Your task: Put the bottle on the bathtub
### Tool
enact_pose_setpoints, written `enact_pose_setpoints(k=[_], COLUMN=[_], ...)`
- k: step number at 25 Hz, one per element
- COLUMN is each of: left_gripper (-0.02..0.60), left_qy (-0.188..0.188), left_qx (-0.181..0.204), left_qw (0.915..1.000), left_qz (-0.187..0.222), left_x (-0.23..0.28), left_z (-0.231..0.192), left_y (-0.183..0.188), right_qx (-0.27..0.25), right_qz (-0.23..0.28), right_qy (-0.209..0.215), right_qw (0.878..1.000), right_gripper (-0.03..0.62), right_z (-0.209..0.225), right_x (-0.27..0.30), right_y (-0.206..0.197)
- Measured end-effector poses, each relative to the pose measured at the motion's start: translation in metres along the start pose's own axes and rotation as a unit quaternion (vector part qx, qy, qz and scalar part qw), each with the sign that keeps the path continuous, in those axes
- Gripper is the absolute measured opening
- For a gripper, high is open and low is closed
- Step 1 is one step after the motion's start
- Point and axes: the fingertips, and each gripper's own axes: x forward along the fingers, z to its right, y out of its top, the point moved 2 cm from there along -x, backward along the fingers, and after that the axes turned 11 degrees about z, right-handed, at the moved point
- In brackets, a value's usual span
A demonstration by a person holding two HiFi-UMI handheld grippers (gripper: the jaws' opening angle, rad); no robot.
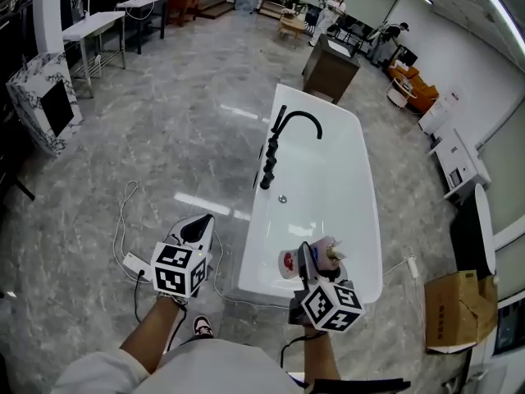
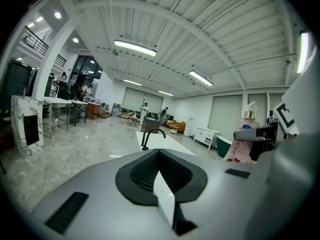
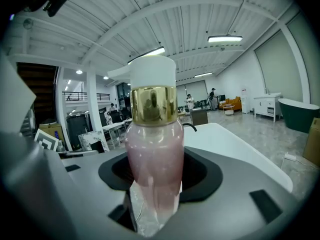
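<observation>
The right tool (image 1: 308, 257) is clenched on the bottle (image 1: 289, 263). Its jaws stand wide apart and press the clear pink body low down from both sides. In the right gripper view the bottle stands upright between them, with a gold collar and a white pump head on top. The pump spout points to 9 o'clock.

In the head view the bottle hangs over the near end of the white tub (image 1: 328, 154), at the tub's 6 o'clock. Whether its base touches the rim cannot be told.

The left tool (image 1: 197, 230) has its jaws together with nothing between them. It is over the grey marbled floor (image 1: 164, 138), at 9 o'clock from the bottle and just off the tub's near left corner. The left gripper view shows the bottle and the right tool at 3 o'clock.

The tub runs away from the person toward 12 o'clock. A black arched faucet (image 1: 283, 142) stands on its left rim, about halfway along.

A white cable (image 1: 123, 220) loops on the floor at 9 o'clock from the left tool. A shoe (image 1: 202, 327) shows at 6 o'clock from that tool.

A cardboard box (image 1: 455, 306) sits at 3 o'clock from the right tool, well apart from the tub. A marble-patterned block (image 1: 41, 101) stands at 10 o'clock. White desks (image 1: 94, 27) stand at 11 o'clock. A brown cabinet (image 1: 332, 68) stands just past the tub's far end, and people (image 1: 332, 11) are farther off at 12 o'clock.
</observation>
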Motion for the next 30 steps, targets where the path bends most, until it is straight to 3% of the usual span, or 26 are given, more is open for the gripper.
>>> enact_pose_setpoints(k=[7, 21, 30], left_gripper=[0.015, 0.015, 0.015], left_qy=[-0.006, 0.040, 0.062], left_qx=[0.008, 0.006, 0.010], left_qw=[0.9995, 0.9982, 0.9956], left_qz=[-0.029, -0.043, -0.069], left_x=[0.008, 0.026, 0.036], left_z=[0.000, -0.016, -0.017], left_y=[-0.015, -0.027, -0.064], right_qx=[0.016, 0.011, 0.025], right_qz=[-0.021, -0.045, -0.075], right_qy=[-0.018, 0.022, 0.030], right_qw=[1.000, 0.999, 0.996], right_gripper=[0.238, 0.238, 0.238], right_z=[0.012, 0.018, 0.034], right_x=[0.010, 0.055, 0.079], right_y=[-0.016, -0.030, -0.068])
